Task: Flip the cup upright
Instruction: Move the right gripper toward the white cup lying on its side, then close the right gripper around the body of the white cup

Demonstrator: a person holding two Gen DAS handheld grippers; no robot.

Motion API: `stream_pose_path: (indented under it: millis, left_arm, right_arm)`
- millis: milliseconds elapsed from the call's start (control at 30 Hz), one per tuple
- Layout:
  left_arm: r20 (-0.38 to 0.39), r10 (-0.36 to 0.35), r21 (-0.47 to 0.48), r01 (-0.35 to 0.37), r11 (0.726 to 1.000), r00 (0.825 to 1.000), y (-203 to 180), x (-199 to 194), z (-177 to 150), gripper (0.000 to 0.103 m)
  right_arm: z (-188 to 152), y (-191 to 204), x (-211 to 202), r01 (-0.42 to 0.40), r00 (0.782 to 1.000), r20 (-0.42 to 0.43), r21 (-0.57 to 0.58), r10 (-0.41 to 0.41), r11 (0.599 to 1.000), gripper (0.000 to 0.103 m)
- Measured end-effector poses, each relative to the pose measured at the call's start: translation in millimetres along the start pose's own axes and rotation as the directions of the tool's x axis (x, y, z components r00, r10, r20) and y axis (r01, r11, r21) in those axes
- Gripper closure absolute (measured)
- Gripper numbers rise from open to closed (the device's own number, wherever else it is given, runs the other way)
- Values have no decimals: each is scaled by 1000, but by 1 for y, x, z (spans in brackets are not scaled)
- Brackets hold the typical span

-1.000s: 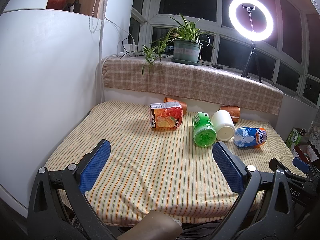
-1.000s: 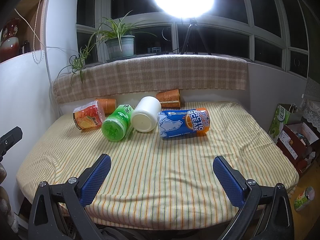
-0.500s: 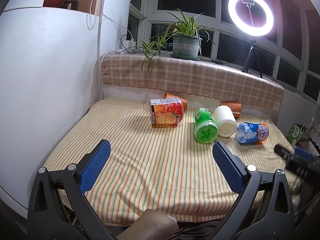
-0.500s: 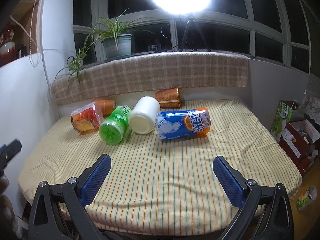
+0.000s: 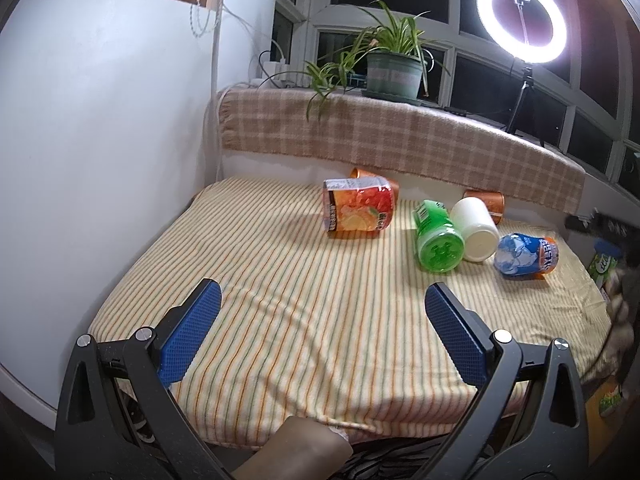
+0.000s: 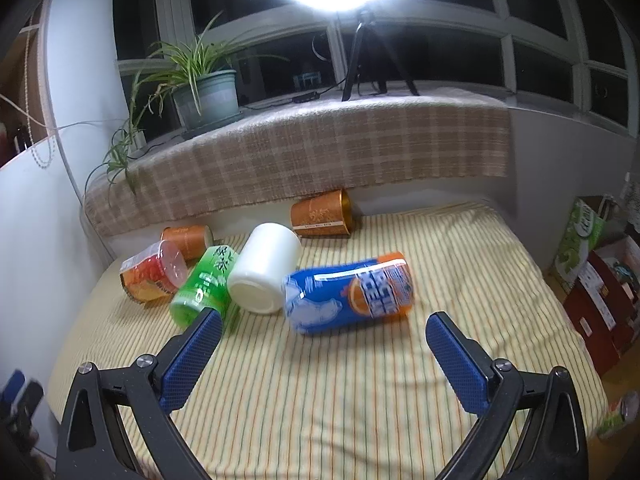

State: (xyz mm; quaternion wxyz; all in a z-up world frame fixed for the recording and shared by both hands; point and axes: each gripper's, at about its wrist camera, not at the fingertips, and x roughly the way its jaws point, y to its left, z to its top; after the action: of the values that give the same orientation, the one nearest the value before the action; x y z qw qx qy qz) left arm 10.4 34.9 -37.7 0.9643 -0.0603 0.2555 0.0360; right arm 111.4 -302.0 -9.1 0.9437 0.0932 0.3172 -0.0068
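Surface: bed [image 5: 280,280] with a striped cover, under a window sill draped with a plaid cloth [image 6: 320,152].
Cups: six lie on their sides near the back of the bed.
Blue cup [image 6: 350,298]: nearest the right gripper, touching the white cup [image 6: 266,274].
Green cup [image 6: 204,286]: against the white cup's other side; red-orange cup [image 6: 152,278] beside it.
Copper cups [image 6: 322,216]: two, by the back edge.
Right gripper [image 6: 322,362]: fingers spread wide, empty, just short of the blue cup.
Left gripper [image 5: 320,338]: fingers spread wide, empty, over bare cover.
Sill: potted plant [image 5: 394,72], ring light [image 5: 522,26].
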Motion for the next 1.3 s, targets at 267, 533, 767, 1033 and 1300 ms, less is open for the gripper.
stream_pose_path:
  millis: [267, 533, 767, 1033, 1300]
  left_arm:
    - [-15, 17, -35, -17, 999, 1000, 21, 1, -2, 0]
    - [-32, 30, -72, -32, 997, 999, 38, 7, -1, 0]
    - [-40, 31, -86, -35, 996, 999, 46, 12, 0, 0]
    - [-45, 32, -98, -36, 994, 998, 50, 15, 1, 0]
    - [-48, 35, -101, -40, 994, 998, 51, 17, 2, 0]
  right_arm:
    - [46, 12, 73, -99, 980, -169, 21, 101, 995, 0]
    - [72, 33, 141, -109, 944, -307, 45, 118, 993, 1]
    - [74, 42, 184, -90, 906, -410, 70, 111, 993, 6]
    - [66, 43, 210, -84, 875, -468, 110, 126, 990, 9]
    - [62, 42, 222, -91, 853, -502, 130, 145, 987, 18]
